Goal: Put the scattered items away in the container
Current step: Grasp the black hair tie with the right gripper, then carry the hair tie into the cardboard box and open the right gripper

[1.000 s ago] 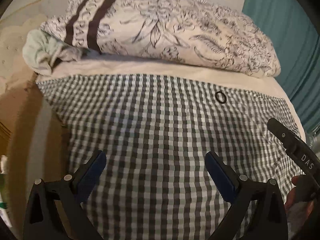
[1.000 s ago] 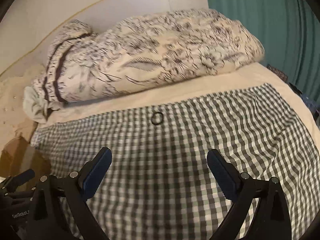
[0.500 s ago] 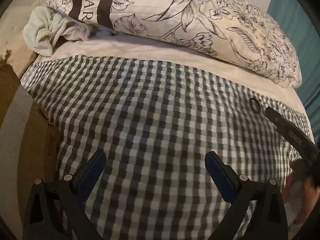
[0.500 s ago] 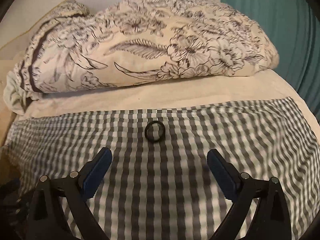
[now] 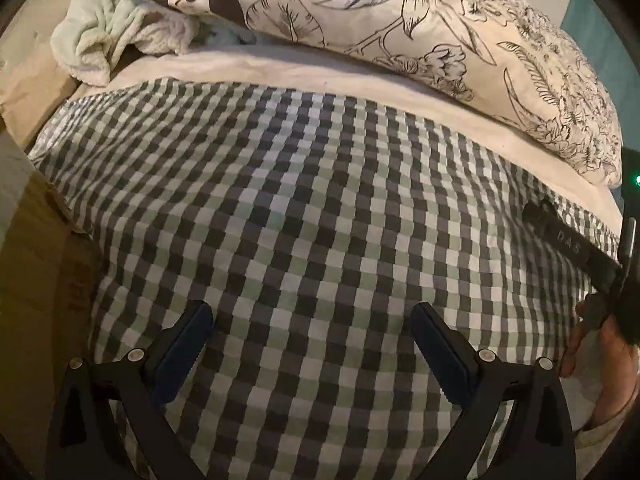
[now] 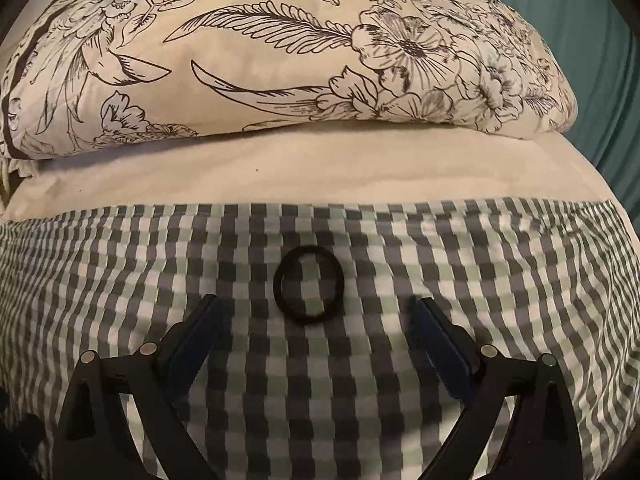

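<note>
While the right gripper [image 6: 310, 312] narrows its wide jaws, nothing between them yet, the black hair tie [image 6: 308, 285] lies flat just ahead, near the checked cloth's [image 6: 480, 280] far edge. Straddle the ring; pinch low. Left gripper [image 5: 311, 320] wide, empty. Floral pillow [image 6: 280, 60] beyond; container unseen.

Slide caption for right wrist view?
Right gripper, jaws closing, nears a black elastic hair ring on the gingham bedspread.
</note>
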